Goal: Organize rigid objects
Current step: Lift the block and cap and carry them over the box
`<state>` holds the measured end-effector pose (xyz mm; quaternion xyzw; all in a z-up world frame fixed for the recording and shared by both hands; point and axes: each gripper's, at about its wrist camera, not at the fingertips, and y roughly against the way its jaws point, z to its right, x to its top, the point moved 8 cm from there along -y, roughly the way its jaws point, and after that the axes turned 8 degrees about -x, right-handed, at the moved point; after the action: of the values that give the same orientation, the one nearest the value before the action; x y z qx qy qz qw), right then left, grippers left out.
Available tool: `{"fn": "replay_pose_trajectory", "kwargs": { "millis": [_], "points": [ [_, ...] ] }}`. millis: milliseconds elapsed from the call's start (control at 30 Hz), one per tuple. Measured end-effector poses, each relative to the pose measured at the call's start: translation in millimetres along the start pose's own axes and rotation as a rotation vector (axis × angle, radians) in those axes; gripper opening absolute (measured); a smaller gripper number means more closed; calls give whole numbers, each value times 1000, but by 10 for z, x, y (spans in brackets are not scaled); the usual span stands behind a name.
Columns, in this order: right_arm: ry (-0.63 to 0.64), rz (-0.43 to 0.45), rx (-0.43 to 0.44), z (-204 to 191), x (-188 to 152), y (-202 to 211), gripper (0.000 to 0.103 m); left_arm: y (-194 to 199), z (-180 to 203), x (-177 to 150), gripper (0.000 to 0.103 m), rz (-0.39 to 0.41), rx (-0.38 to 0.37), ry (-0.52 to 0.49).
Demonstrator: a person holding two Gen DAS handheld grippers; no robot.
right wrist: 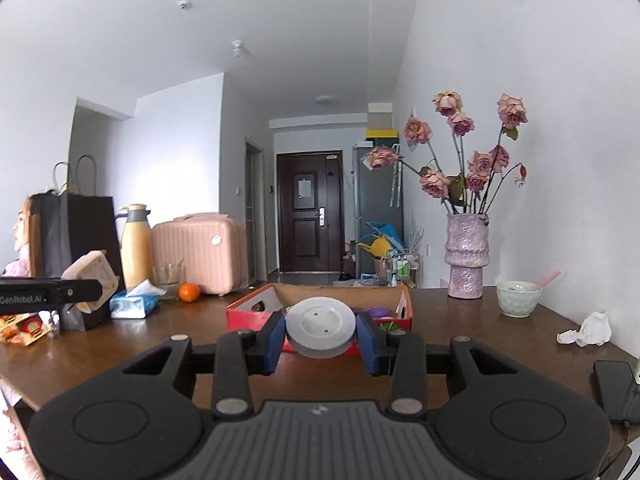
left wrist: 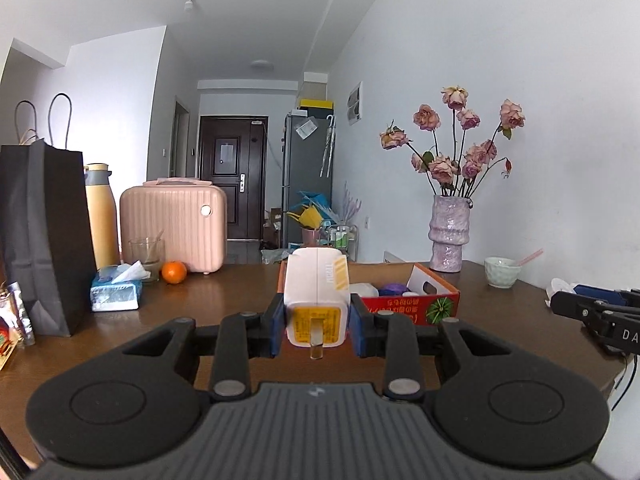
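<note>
Both hands are carrying items toward the red cardboard box [right wrist: 256, 312] on the brown surface [right wrist: 460, 332], so the step in hand looks like dropping things into it. The left gripper [left wrist: 317, 322] is clamping a white charger-like block [left wrist: 316, 292] with a yellow label, held just in front of the box and slightly above the surface. The right gripper [right wrist: 320, 338] is squeezing a round grey disc [right wrist: 320, 326] between its blue pads [right wrist: 273, 338], hovering at the box's near wall. The box is already holding a few small items, among them something purple. Next, each gripper probably needs to be moving forward over the rim, lowering, then releasing, one at a time so they are not colliding above the opening.
</note>
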<state>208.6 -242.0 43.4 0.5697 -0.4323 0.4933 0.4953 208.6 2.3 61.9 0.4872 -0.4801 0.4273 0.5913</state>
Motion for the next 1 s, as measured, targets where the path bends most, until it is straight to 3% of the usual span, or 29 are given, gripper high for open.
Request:
{"fn": "replay_pose_trajectory", "kwargs": {
  "millis": [567, 800, 1000],
  "points": [
    [2, 19, -29, 300, 491, -1122, 38, -1149, -73, 560, 31, 37, -4, -38],
    [21, 17, -10, 452, 742, -1835, 38, -1931, -229, 738, 32, -3, -11, -41],
    [47, -54, 14, 572, 813, -2726, 38, -2943, -526, 688, 31, -148, -44, 3]
  ]
}}
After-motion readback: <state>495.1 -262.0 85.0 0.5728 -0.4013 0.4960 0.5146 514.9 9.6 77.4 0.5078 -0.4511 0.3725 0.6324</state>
